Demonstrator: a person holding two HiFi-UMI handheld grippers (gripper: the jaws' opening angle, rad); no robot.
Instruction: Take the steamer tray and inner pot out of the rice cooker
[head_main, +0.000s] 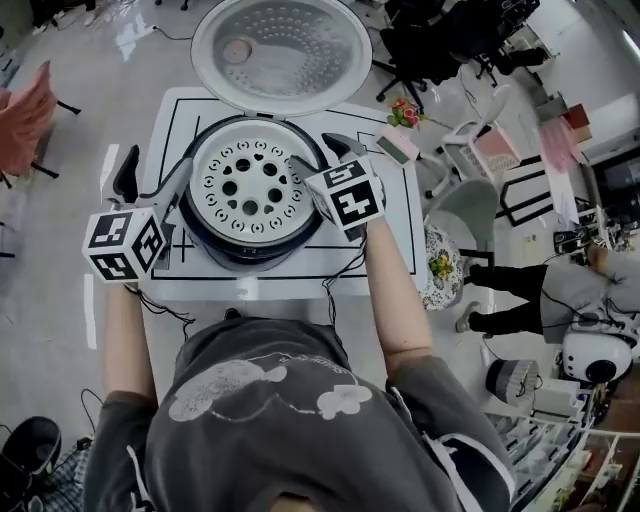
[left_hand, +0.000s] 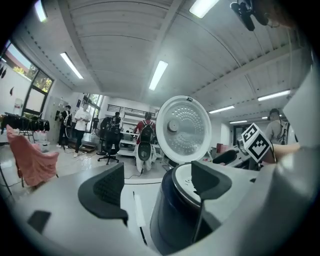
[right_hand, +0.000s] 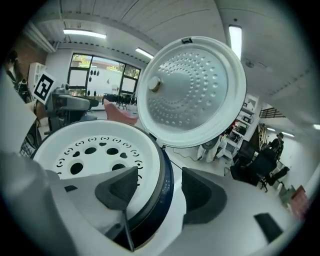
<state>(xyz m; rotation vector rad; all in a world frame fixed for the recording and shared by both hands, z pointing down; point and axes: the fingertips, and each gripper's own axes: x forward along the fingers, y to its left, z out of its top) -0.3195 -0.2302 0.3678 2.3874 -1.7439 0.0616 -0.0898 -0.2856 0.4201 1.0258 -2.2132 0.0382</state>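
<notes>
White plastic, by the look of it, is making up the steamer tray, which is sitting in the mouth of the rice cooker on the table, with the lid standing open behind it. In the head view the left gripper is hovering at the cooker's left edge and the right gripper at its right edge, each with its jaws apart. The inner pot is not showing; it is probably lying hidden under the tray.

In the left gripper view, the left gripper is holding nothing. Its jaws are spread wide, one hanging outside the dark wall of the rice cooker and the other reaching in over the steamer tray, so the rim is lying between them, untouched as far as can be seen.

In the right gripper view, the right gripper is likewise gaping and empty. One jaw is sitting over the edge of the steamer tray and the other outside the rice cooker, with the lid looming above.

The tray is looking thin, stiff and light, though smooth and likely slippery, so its outer lip on two opposite sides is seeming the best place to pinch. The pot below will probably be heavier.
</notes>
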